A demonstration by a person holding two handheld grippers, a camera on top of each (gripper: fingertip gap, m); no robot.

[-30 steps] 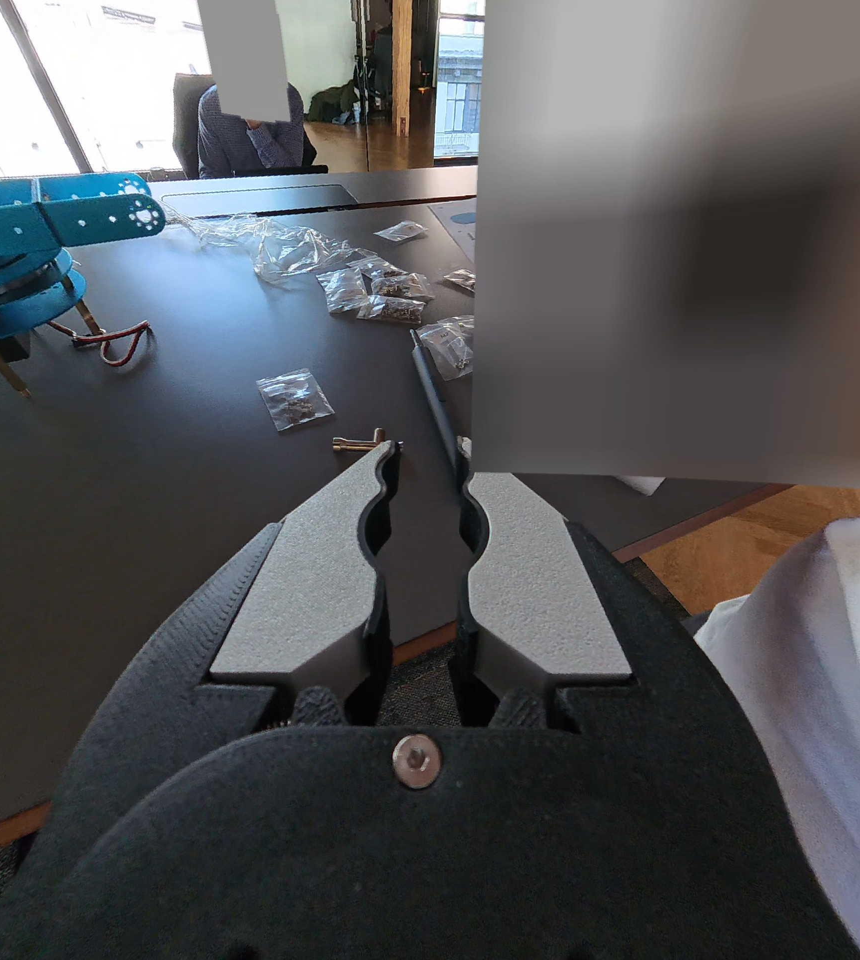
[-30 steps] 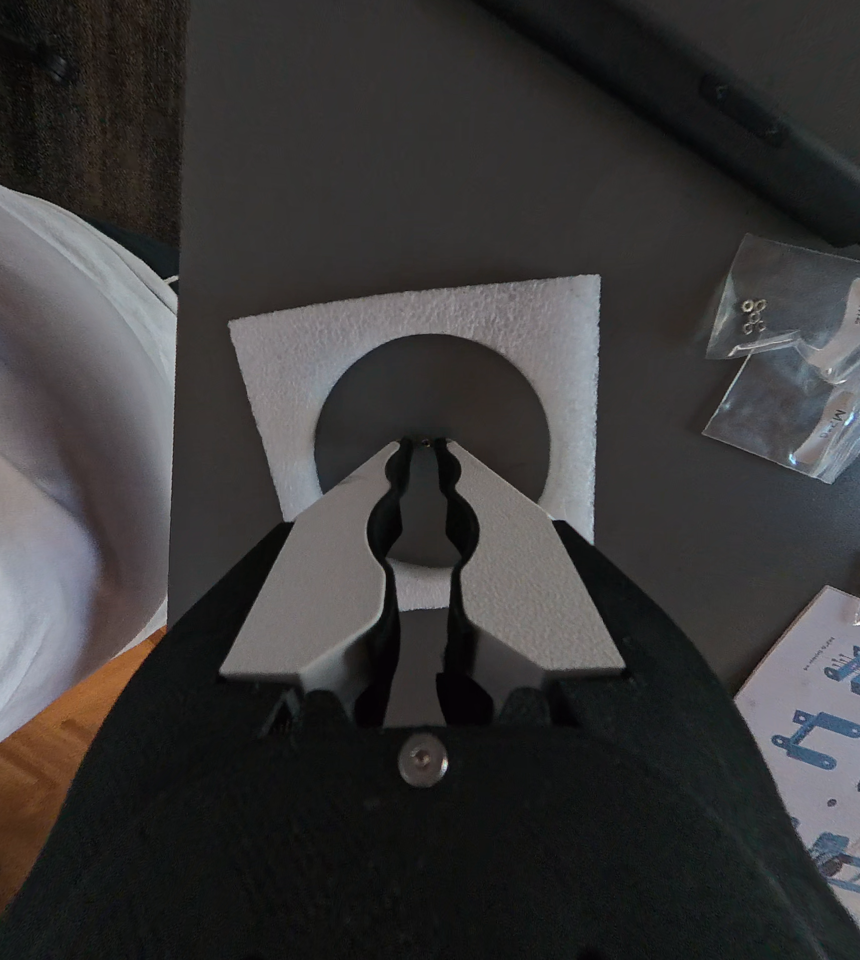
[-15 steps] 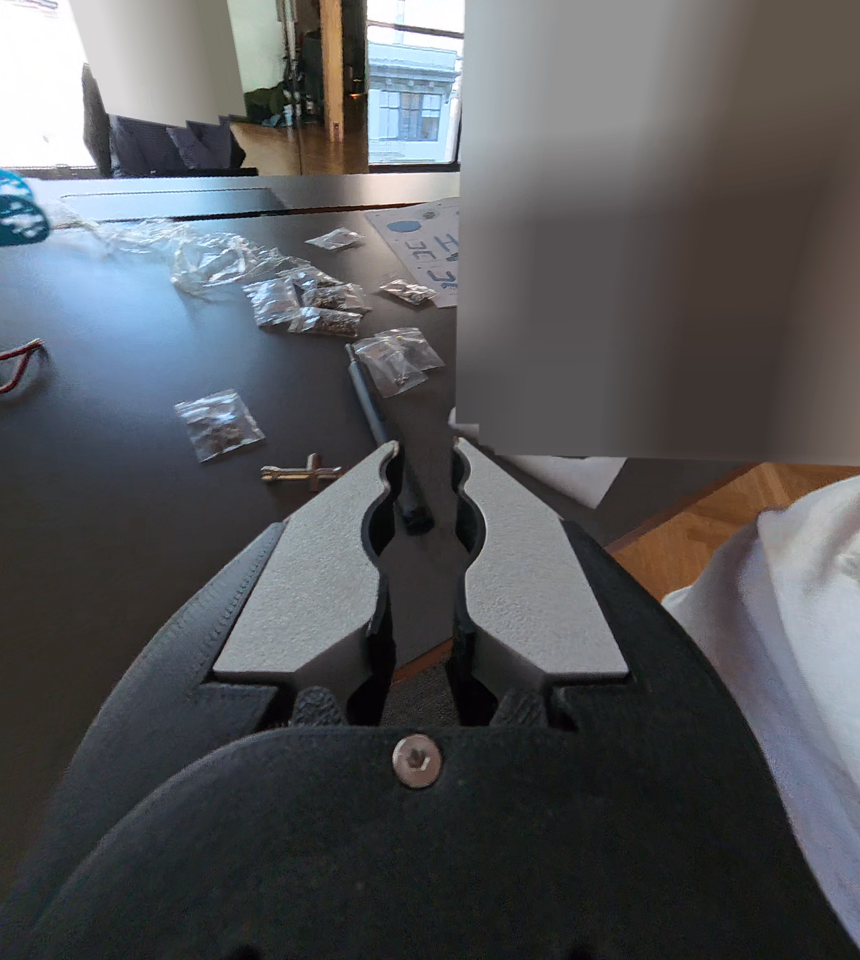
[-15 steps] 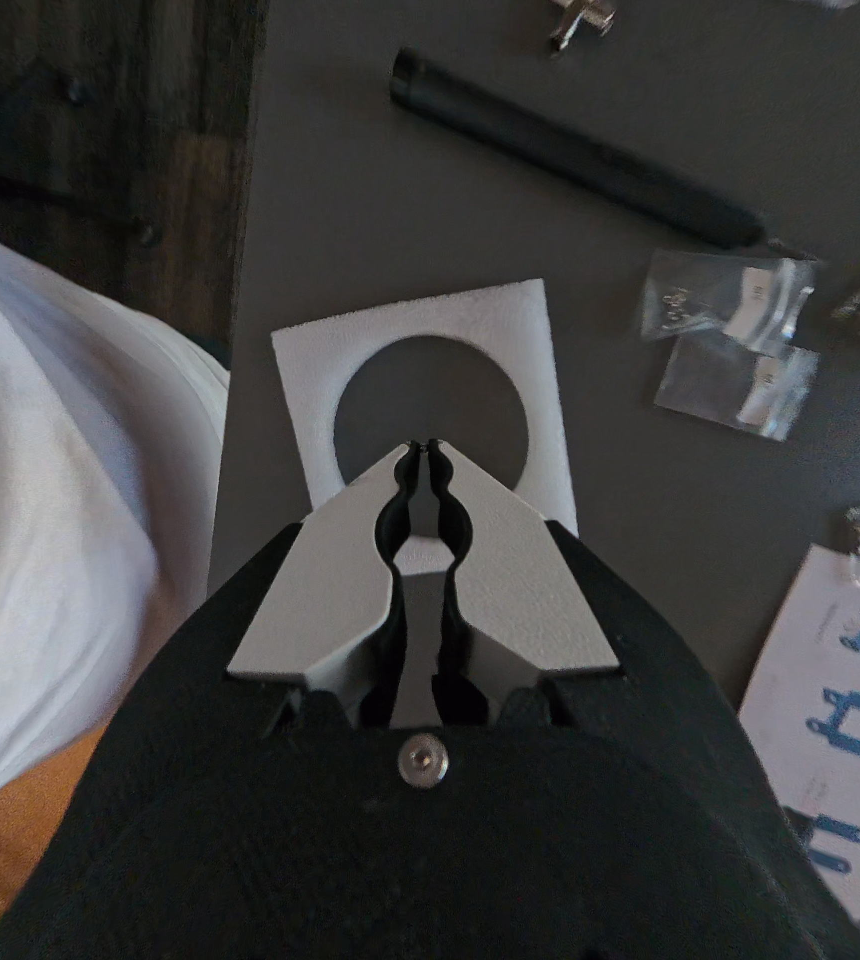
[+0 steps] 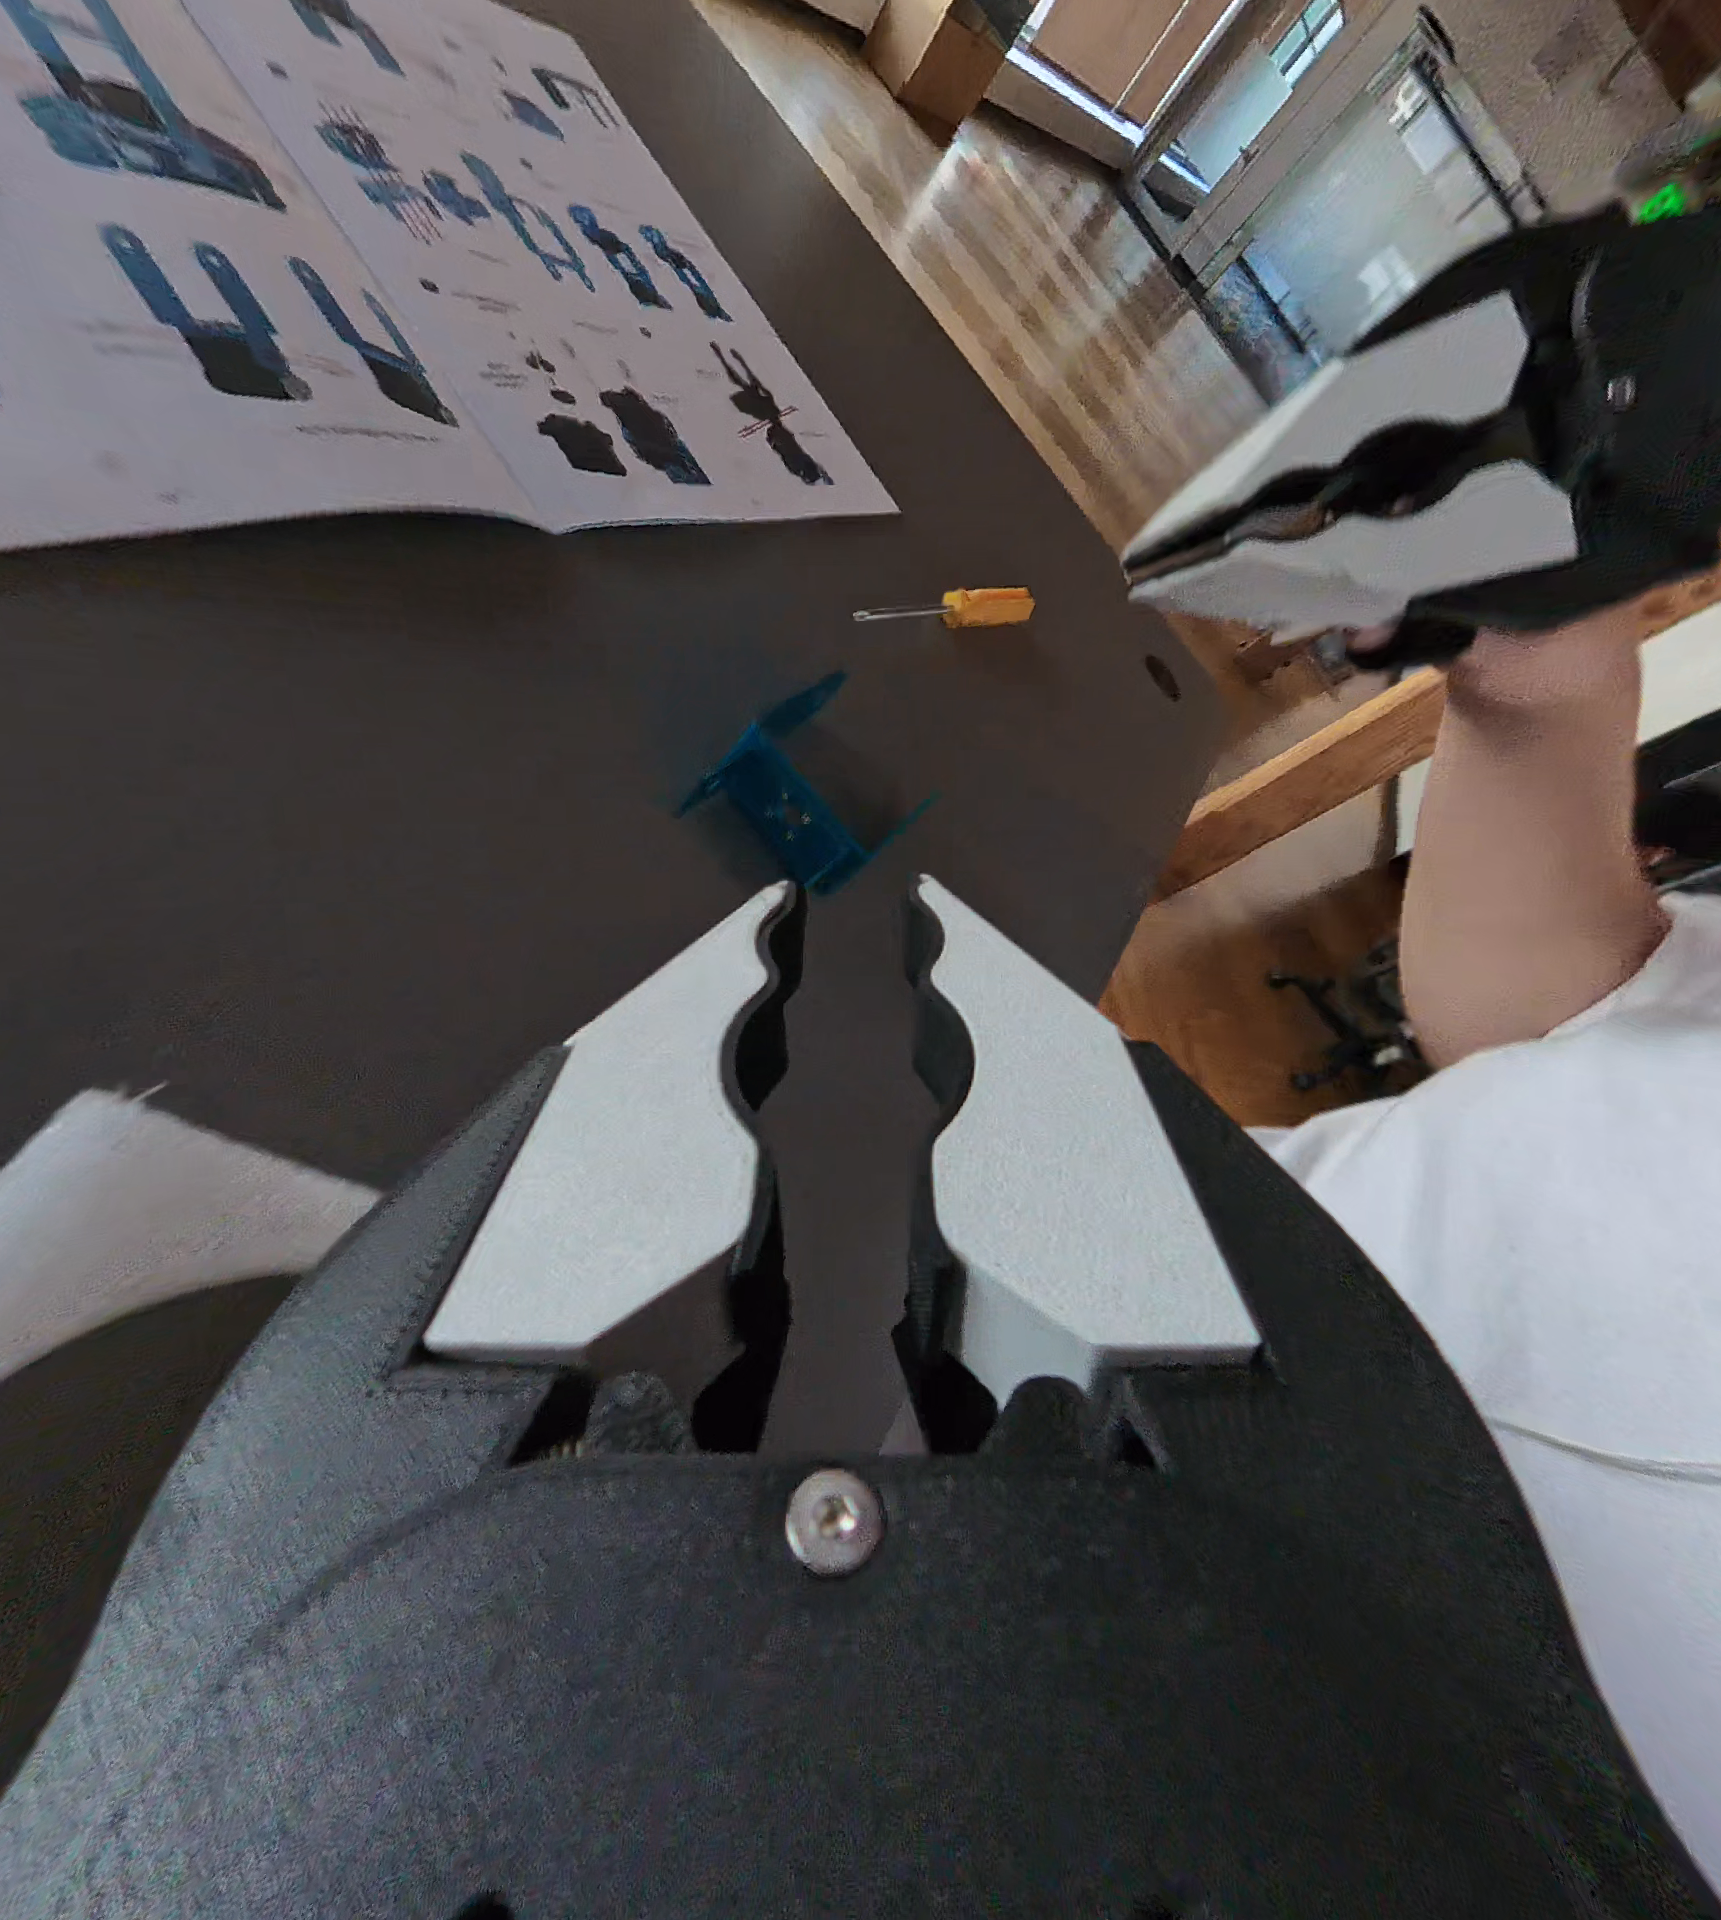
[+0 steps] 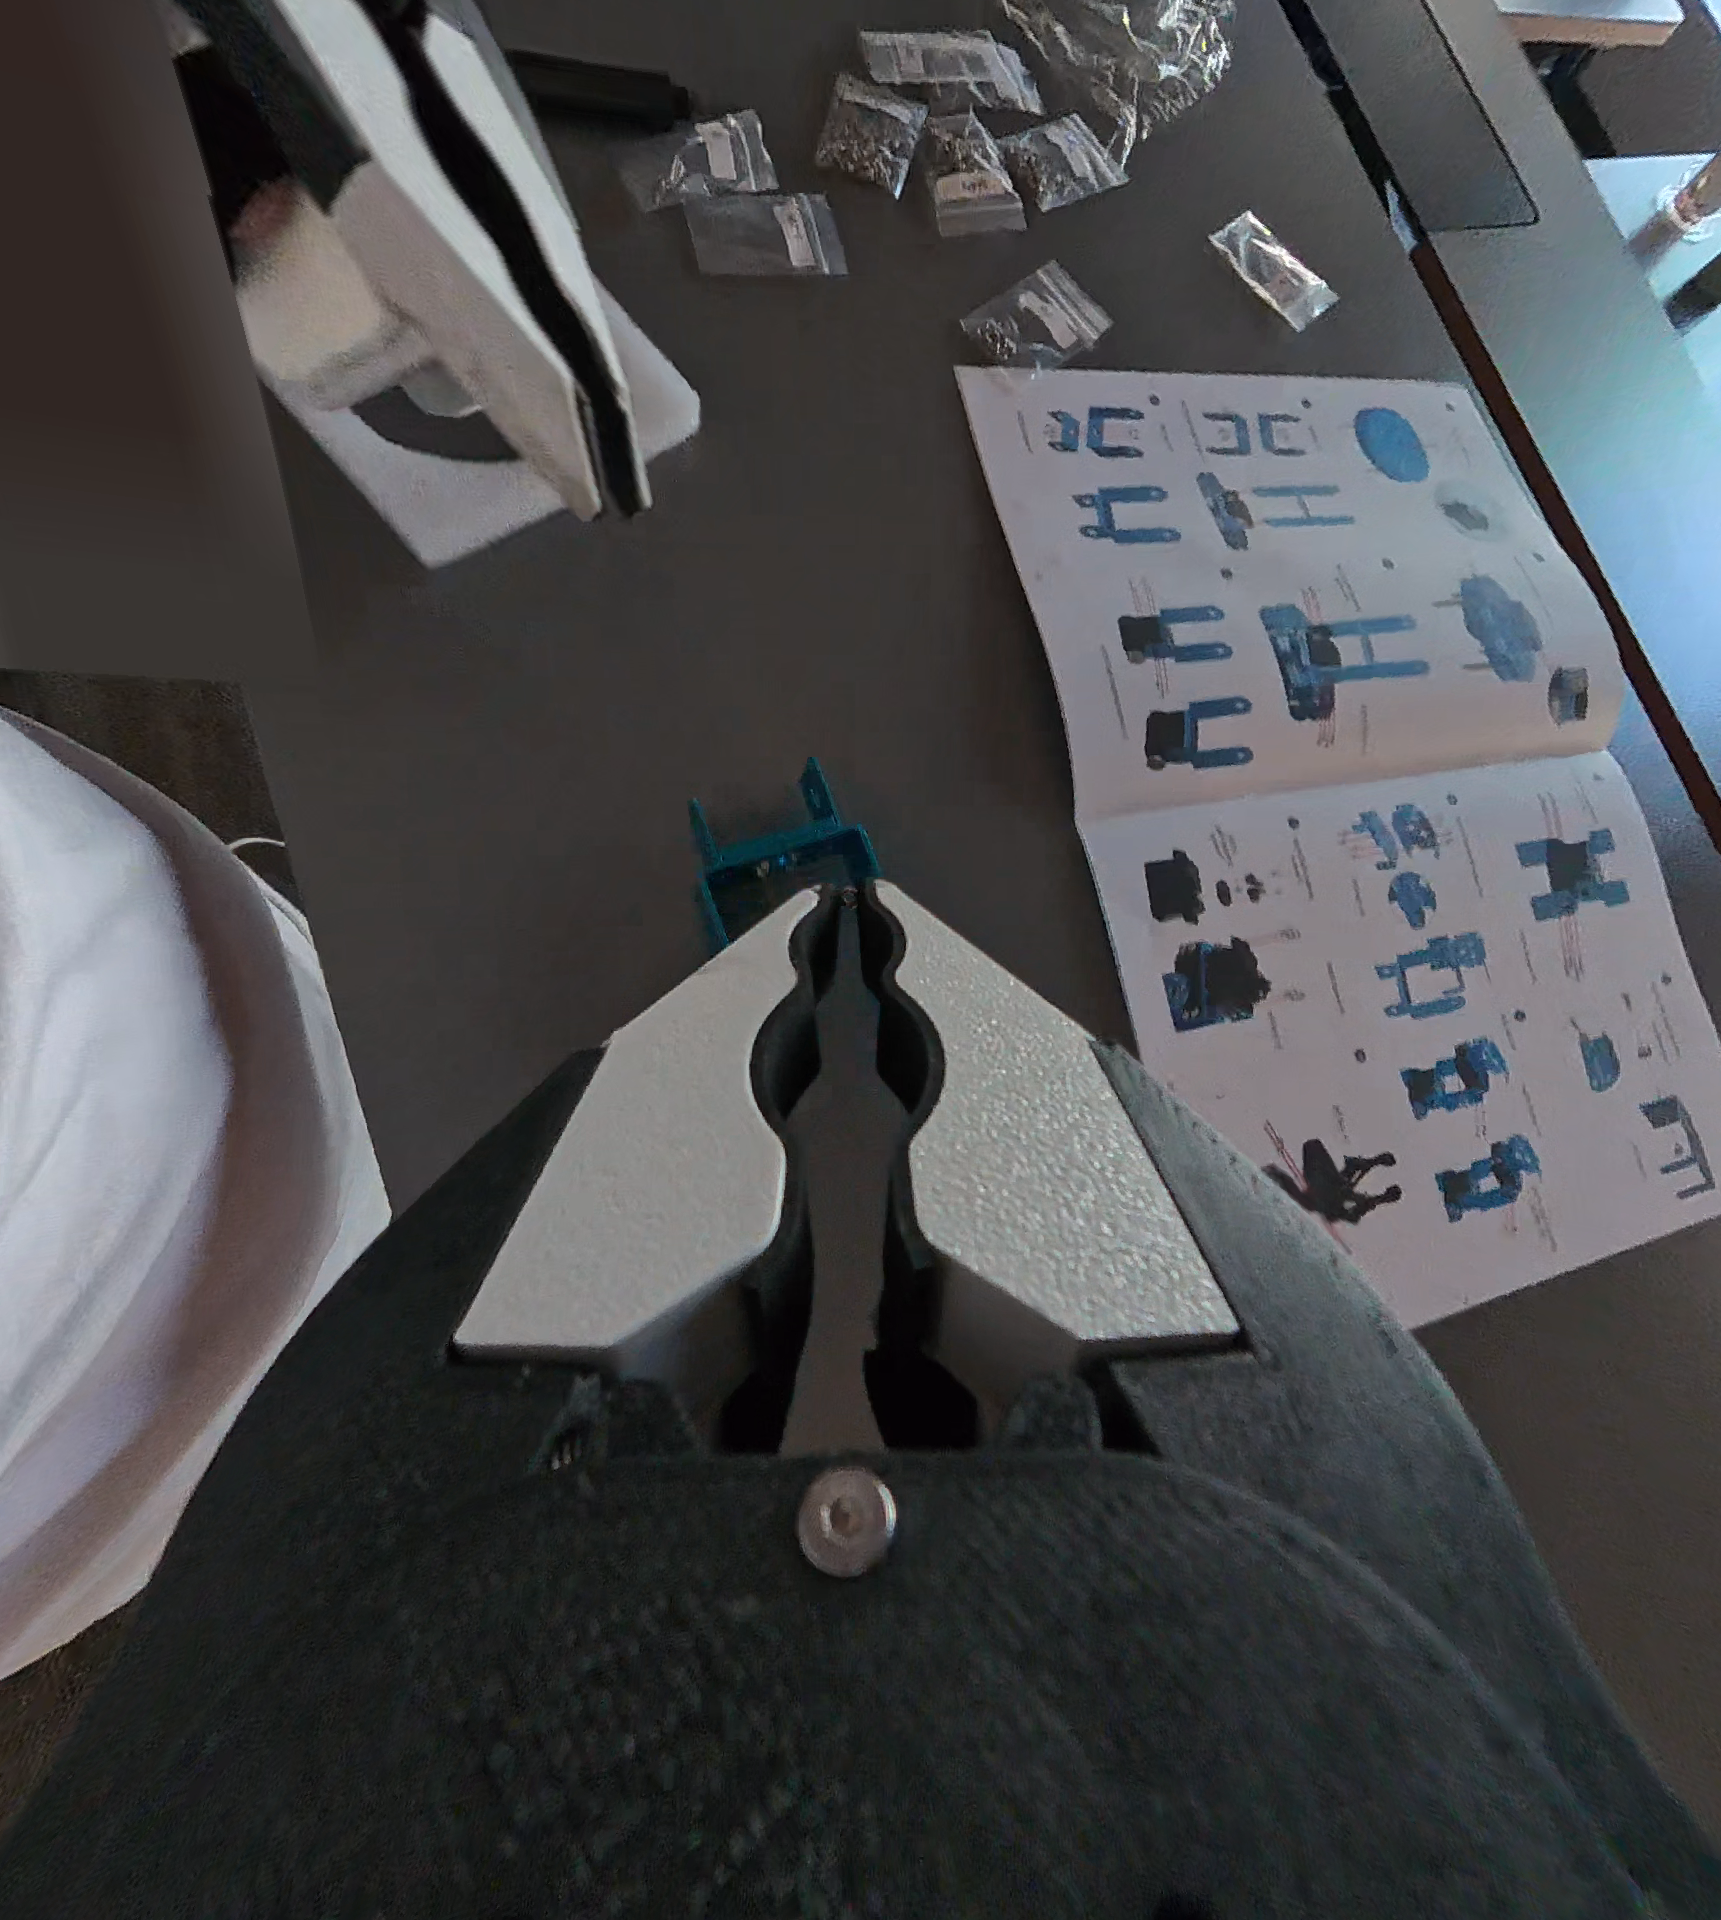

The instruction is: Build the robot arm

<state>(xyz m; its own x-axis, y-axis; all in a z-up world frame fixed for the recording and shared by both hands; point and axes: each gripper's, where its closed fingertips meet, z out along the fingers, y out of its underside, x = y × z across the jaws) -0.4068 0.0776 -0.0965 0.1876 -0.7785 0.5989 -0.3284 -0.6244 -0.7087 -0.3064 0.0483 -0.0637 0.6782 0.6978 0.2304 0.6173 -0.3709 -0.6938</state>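
your right gripper point(image 6: 843, 896) is pinched on a tiny dark screw point(image 6: 848, 891), right over the small blue metal bracket point(image 6: 783, 854) mid-tabletop. your left gripper point(image 5: 851, 902) hangs slightly apart, empty, near it. tilt or loosen and that screw could roll off the near edge.

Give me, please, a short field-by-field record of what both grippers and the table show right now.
left gripper: open, empty, tips close to the blue bracket
right gripper: nearly closed on something tiny at its tips, too small to identify; above the bracket
table: dark, matte
booklet: open, beside the bracket
screwdriver: yellow handle, beyond the bracket
foam: white, beneath the left gripper
bags: small clear ones, clustered at the far side
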